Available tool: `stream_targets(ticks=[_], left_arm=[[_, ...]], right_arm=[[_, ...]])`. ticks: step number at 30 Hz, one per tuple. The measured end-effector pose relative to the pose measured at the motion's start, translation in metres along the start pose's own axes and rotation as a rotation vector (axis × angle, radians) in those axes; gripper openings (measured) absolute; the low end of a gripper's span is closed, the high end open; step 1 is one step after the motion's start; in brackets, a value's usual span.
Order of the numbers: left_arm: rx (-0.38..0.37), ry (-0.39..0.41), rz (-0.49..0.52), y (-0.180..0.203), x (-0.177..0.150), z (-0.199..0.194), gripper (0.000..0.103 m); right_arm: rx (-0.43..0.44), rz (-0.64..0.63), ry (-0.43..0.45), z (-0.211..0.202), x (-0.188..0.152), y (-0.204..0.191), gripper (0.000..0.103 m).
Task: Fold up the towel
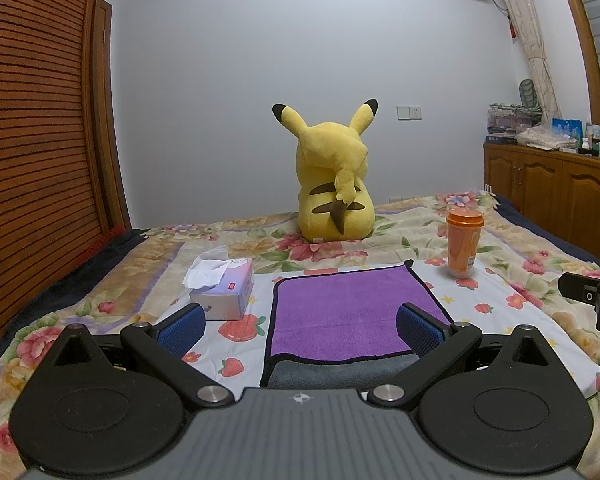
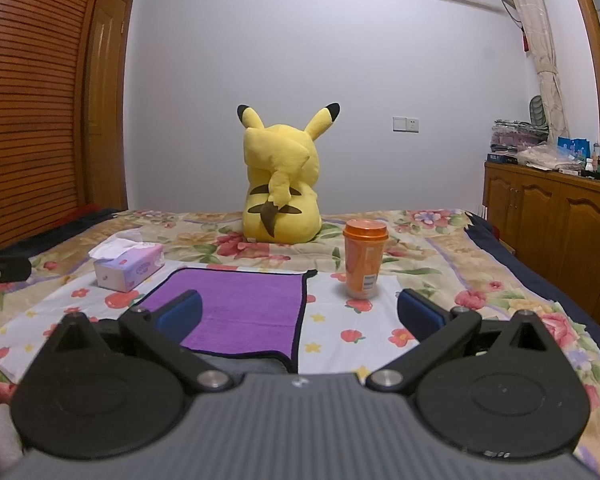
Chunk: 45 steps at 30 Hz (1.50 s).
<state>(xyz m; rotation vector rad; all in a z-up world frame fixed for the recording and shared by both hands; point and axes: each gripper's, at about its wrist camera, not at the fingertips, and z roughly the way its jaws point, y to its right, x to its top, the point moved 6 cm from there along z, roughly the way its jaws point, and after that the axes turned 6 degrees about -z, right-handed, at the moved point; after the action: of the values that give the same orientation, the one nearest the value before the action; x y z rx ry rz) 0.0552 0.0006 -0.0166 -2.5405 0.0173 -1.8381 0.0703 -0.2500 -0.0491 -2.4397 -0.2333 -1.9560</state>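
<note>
Left wrist view
Towel [image 1: 352, 312]: purple, black-edged, flat on the bed [image 1: 100, 292]; near edge looks folded over, grey underside showing as a strip at front.
Towel loc: centre of bed, on the white fruit-print sheet [image 1: 512, 320], between the blue pads.
Left tongs [image 1: 300, 328]: spread wide, nothing pinched, above towel's near edge.
Tissue box [image 1: 224, 288]: just left of towel, tissue sticking up, apart from it.
Orange cup [image 1: 463, 243]: upright, lidded, beyond towel's far R corner, not touching.
Plush [image 1: 334, 176]: yellow, back to cam, well behind towel.
Right tongs [image 1: 592, 296]: black part at R edge only.
Cabinet [image 1: 556, 196]: wood, far R, cluttered top.

Right wrist view
Towel [image 2: 240, 308]: left of centre, flat, grey strip at near edge; L pad overlaps it in view.
Right tongs [image 2: 300, 316]: spread wide, empty; R pad over bare sheet [image 2: 340, 332].
Orange cup [image 2: 364, 258]: stands just R of towel's far corner, between the pads in view.
Tissue box [image 2: 130, 266]: near towel's far L corner.
Plush [image 2: 282, 184]: behind, near the wall [image 2: 340, 60].
Obstruction: none on towel itself.
</note>
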Motion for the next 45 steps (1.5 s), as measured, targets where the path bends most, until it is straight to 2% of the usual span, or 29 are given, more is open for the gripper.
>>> stream_targets(ticks=[45], left_arm=[[0.001, 0.002, 0.004, 0.0001, -0.0012, -0.0001, 0.103]], right_arm=[[-0.002, -0.001, -0.002, 0.0007, -0.0014, 0.0046, 0.103]])
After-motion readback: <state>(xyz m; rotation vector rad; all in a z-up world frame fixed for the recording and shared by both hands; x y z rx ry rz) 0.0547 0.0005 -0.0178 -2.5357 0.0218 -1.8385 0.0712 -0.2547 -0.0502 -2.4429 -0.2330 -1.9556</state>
